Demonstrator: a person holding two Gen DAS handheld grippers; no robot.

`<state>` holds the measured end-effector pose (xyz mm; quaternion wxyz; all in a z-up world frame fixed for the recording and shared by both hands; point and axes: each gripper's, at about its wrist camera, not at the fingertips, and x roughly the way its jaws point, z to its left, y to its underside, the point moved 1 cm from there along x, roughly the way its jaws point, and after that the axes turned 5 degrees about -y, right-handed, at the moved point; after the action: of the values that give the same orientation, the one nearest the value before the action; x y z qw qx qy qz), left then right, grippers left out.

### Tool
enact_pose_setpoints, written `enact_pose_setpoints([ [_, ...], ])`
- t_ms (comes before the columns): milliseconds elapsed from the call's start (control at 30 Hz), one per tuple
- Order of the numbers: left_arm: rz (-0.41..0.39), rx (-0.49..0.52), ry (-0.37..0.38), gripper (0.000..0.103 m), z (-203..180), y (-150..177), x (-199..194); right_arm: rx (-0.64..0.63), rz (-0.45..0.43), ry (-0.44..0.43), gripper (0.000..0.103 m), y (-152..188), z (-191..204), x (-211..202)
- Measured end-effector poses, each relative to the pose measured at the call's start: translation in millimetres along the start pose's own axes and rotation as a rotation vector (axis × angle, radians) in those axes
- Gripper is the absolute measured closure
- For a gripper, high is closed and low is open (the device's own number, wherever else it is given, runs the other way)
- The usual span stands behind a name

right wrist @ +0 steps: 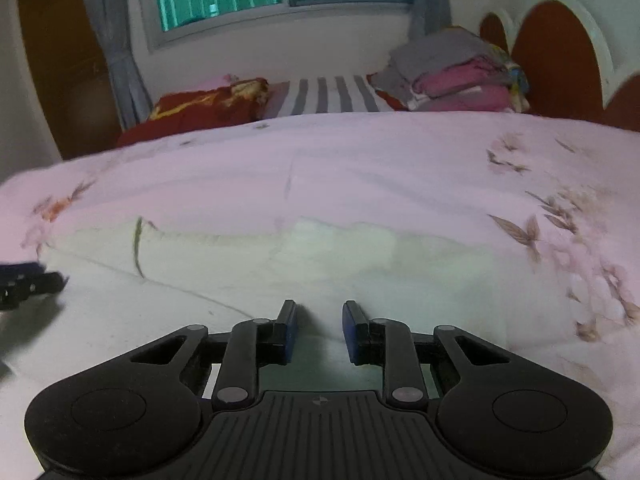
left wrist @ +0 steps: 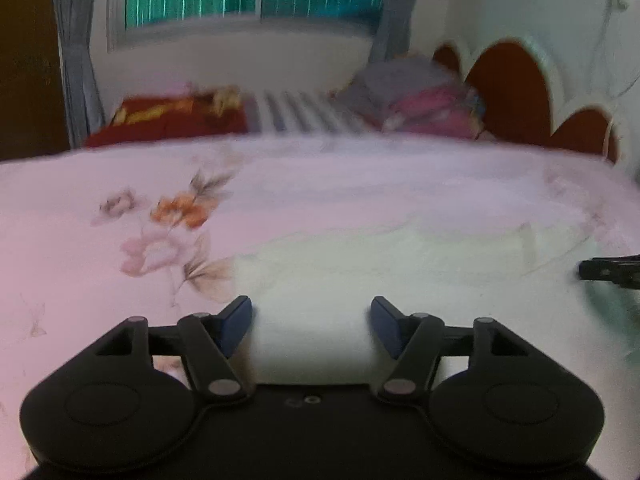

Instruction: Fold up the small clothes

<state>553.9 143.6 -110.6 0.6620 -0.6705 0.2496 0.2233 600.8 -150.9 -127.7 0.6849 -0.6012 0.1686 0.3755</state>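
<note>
The pale garment (left wrist: 360,264) lies flat on the bed (left wrist: 80,240) beneath both: left hand-held gripper (left wrist: 312,326) wide open, right hand-held gripper (right wrist: 320,330) narrowly parted, neither gripping anything.

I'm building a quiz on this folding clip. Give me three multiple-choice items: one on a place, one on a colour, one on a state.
1. Where is the stack of folded clothes?
A. at the far end of the bed, by the headboard
B. on the floor
C. on the windowsill

2. What colour is the garment lying under both hand-held grippers?
A. dark red
B. pale cream
C. black

3. How does the left hand-held gripper stand?
A. clamped on a pillow
B. shut with nothing in it
C. open over the garment

Answers: 1 A, the stack sits beside the headboard; 2 B, it lies pale cream on the pink floral bedspread; 3 C, its fingers stand wide apart, gripping nothing.
</note>
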Motion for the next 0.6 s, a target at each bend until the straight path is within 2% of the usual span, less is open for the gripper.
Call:
enact_pose_setpoints([
  [33,-0.020,-0.009,0.035,0.030,-13.4,2.6,-10.2,-0.010,-0.027,0.018,0.078,-1.3,2.3,-10.3],
  [100,-0.036,0.038,0.038,0.028,-44.8,8.8,-19.1,-0.018,-0.063,-0.053,0.078,-2.0,16.0,-25.2],
  [200,0.001,0.091,0.075,0.030,-80.6,22.6,-17.9,-0.064,-0.024,-0.157,0.078,9.4,48.6,-22.8],
  [267,0.016,0.117,0.071,0.031,-82.6,30.9,-18.5,-0.118,0.026,-0.202,0.078,22.8,64.7,-18.7],
  [367,0.043,0.114,-0.003,0.029,-51.7,45.3,-17.8,-0.165,0.026,-0.156,0.078,39.5,54.4,-24.7],
  [467,0.050,0.050,-0.021,0.029,-17.6,52.7,-25.4,-0.041,-0.003,0.003,0.078,48.2,-1.5,-42.8],
  [500,0.052,0.042,-0.019,0.031,-15.8,51.3,-27.8,0.001,-0.006,0.055,0.079,51.0,-20.2,-48.3],
  [533,0.046,0.038,-0.030,0.038,-17.9,48.4,-30.4,0.025,-0.012,0.058,0.079,52.0,-29.2,-52.1],
  [600,0.008,0.035,-0.011,0.039,-29.2,41.9,-39.8,0.015,-0.011,0.073,0.080,48.9,-27.4,-56.6],
])
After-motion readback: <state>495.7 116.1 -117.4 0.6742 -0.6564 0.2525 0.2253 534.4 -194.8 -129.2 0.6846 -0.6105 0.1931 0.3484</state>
